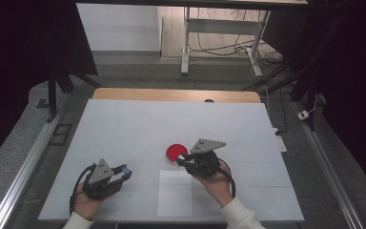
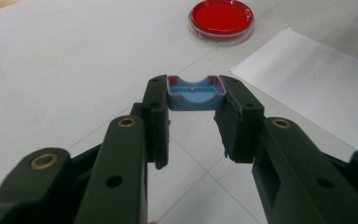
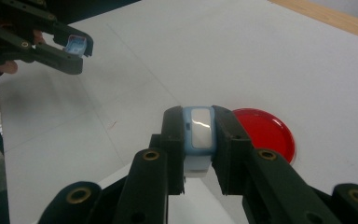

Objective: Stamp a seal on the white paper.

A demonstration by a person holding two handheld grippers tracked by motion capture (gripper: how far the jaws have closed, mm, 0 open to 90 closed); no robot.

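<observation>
High view has both hands low over the white table (image 1: 124, 129): the left gripper (image 1: 124, 171) pinches a small blue cap (image 2: 195, 93) at its jaw tips, and the right gripper (image 1: 183, 160) clamps a pale blue case (image 3: 199, 135) beside the red petri dish (image 1: 175, 152), paper sheet (image 1: 175, 193) between.

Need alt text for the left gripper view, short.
The left gripper clamps a small blue cap-like piece between its black jaws, above a white table. Beyond it sit a round red dish and a white sheet.
</observation>
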